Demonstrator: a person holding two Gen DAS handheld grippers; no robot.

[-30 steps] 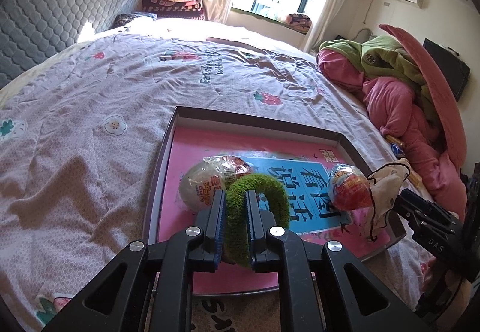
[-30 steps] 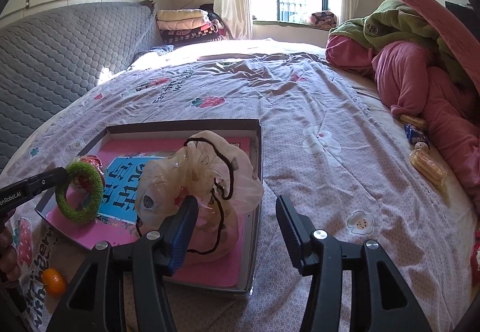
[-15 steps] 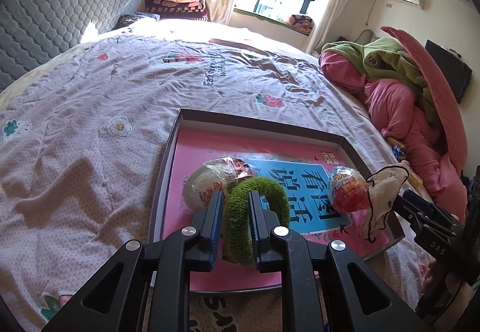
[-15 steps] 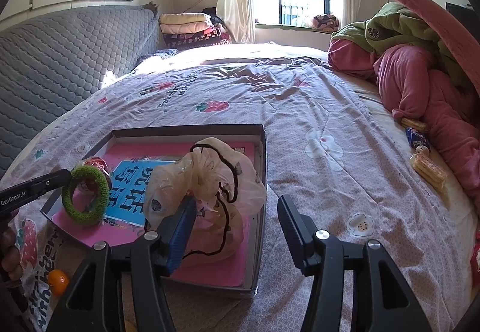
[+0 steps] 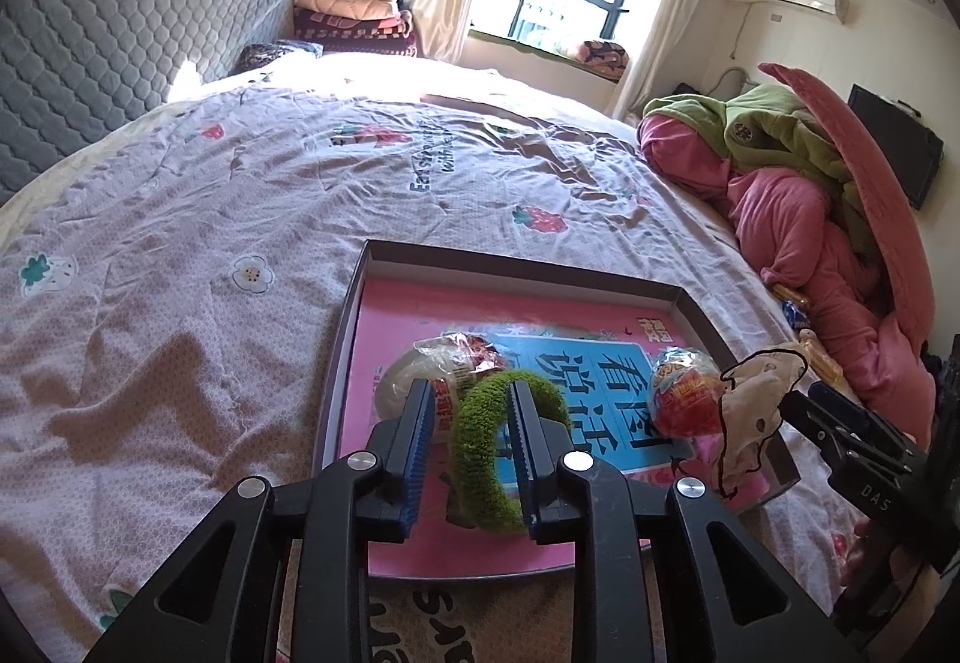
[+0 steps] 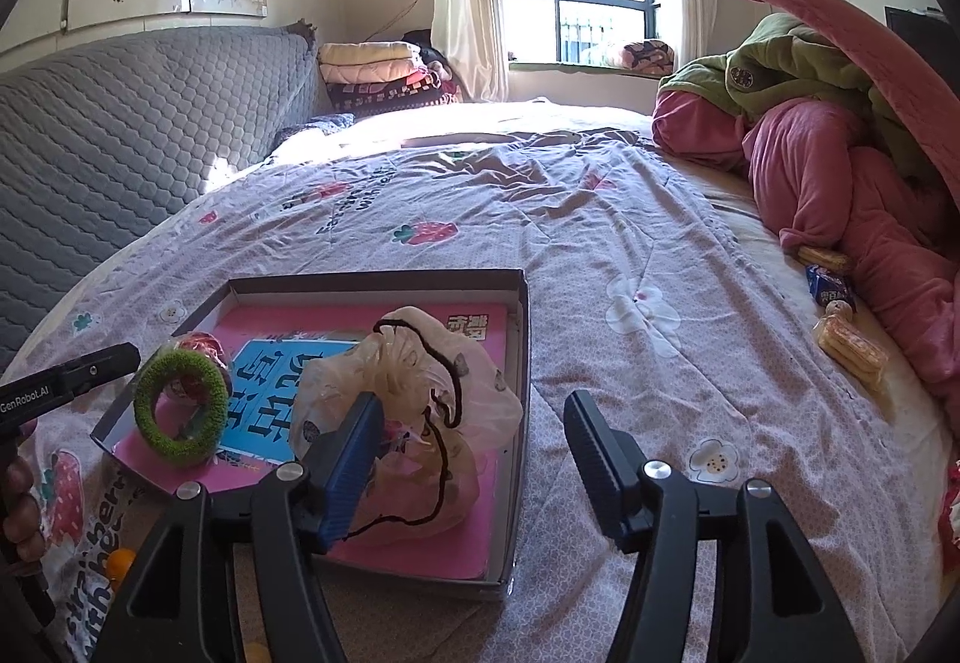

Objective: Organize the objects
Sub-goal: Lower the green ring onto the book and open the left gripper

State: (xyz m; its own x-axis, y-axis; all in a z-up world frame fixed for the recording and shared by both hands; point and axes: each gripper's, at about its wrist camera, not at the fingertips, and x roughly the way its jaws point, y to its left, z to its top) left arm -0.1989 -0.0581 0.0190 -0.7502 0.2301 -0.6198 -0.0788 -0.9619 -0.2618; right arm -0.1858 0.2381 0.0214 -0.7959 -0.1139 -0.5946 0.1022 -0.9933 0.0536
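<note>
Bedspread (image 6: 600, 219) fills both views; only the right shows an orange ball (image 6: 120, 563); both jaws released.

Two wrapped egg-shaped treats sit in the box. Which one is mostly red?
The egg beside the plastic bag: its wrapper is red and orange. The other egg, behind the green ring, is mostly white.

"GenRobot.AI" on the left gripper (image 6: 66, 384); "DAS" on the right gripper (image 5: 864, 459).
</note>
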